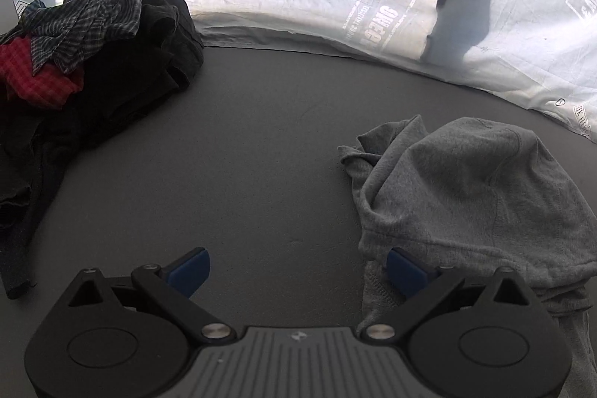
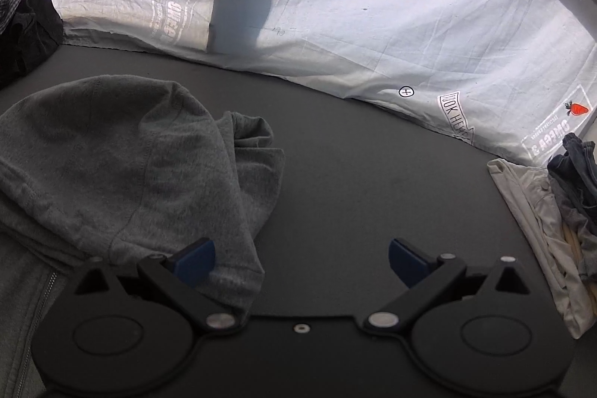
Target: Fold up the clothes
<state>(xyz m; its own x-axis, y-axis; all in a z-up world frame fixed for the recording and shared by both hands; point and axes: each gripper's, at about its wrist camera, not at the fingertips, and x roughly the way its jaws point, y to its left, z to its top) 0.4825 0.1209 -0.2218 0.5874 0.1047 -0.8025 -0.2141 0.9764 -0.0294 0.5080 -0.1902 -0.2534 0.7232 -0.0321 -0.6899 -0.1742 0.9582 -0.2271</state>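
Observation:
A grey hooded garment [image 1: 470, 189] lies crumpled on the dark table, at the right in the left wrist view and at the left in the right wrist view [image 2: 123, 166], where a zip shows at its lower left. My left gripper [image 1: 296, 269] is open and empty; its right fingertip [image 1: 401, 267] touches the garment's edge. My right gripper [image 2: 302, 258] is open and empty; its left fingertip [image 2: 196, 260] lies over the garment's hem.
A pile of dark, plaid and red clothes [image 1: 86, 62] sits at the table's far left. A heap of pale and dark clothes [image 2: 556, 211] lies at the right edge. A white printed sheet [image 2: 410, 25] hangs behind the dark table [image 1: 261, 155].

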